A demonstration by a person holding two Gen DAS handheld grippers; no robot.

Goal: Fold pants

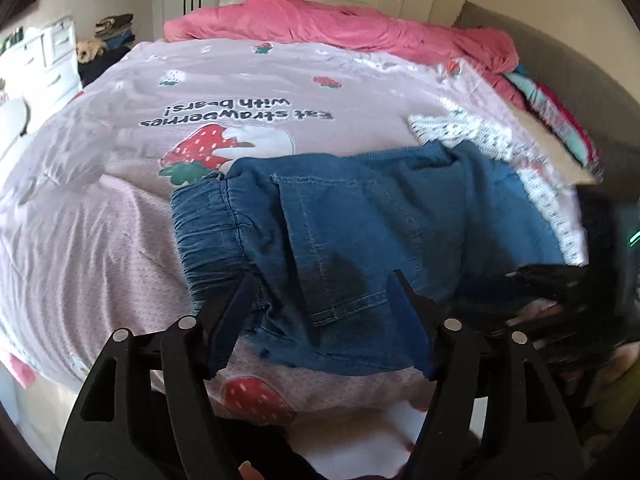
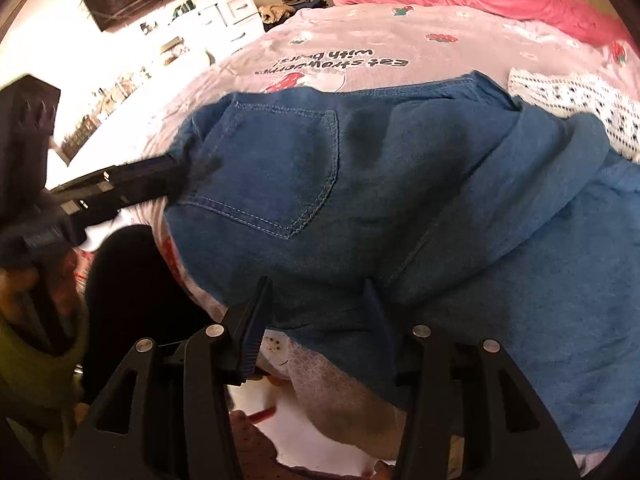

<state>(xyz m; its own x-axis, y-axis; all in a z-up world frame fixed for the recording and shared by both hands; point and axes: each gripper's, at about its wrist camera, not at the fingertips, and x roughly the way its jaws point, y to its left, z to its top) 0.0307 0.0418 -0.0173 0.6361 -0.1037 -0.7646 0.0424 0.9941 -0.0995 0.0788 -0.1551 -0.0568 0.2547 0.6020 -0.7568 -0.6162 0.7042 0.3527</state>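
At the near edge of the bed, the left gripper [image 1: 320,280] hangs over the jeans [image 1: 360,232] with its jaws spread wide, one finger at the elastic waistband [image 1: 208,232] and the other over the seat, holding nothing. The right gripper [image 2: 316,288] is also spread, its fingers laid over the denim hem nearest it; I cannot tell whether cloth lies between them. The jeans lie bunched, back pocket [image 2: 280,168] up, on the strawberry-print bedspread [image 1: 240,92], partly over a white lace-edged cloth [image 1: 460,128]. This looks like an early step: taking hold before flattening. Next, each gripper likely needs to close on an edge and pull the legs straight. Beyond lies a pink duvet [image 1: 340,24].
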